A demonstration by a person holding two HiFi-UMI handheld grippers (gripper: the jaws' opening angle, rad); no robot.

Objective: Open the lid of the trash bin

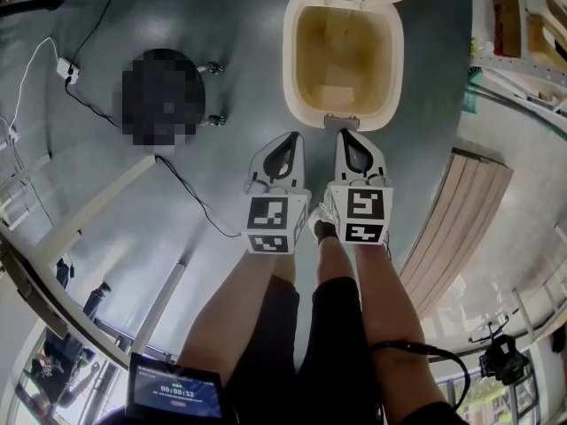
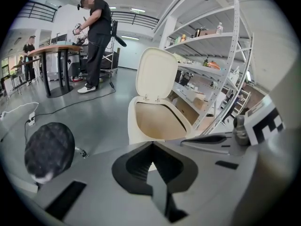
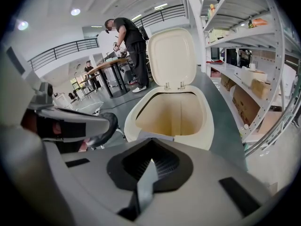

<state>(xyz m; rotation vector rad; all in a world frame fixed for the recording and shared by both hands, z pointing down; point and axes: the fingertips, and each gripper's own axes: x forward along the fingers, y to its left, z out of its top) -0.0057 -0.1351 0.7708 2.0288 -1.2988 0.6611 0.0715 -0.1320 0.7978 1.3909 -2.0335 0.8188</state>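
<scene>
The trash bin (image 1: 291, 60) stands on the grey floor (image 1: 221, 25) straight ahead of the person, near the top of the head view. Its lid (image 3: 171, 55) is already up, hinged at the far rim and standing almost upright, so the cream inside lies bare. A small grey tab (image 1: 341, 122) sits at the middle of the near rim.

The right gripper (image 1: 347, 135) points at that tab with its tips just beside it; whether they touch cannot be told. Its jaws are pressed together with nothing between them. The left gripper (image 1: 291, 138) is held close alongside, its tips just short of the bin's near left corner, jaws likewise clenched on nothing. Both marker cubes face up above the person's legs (image 1: 266, 326).

A black cable (image 1: 190, 193) trails over the floor to the left. White shelving (image 3: 249, 55) runs along the bin's right side. Well behind the bin, another person (image 3: 129, 39) stands at a table (image 3: 110, 66)
</scene>
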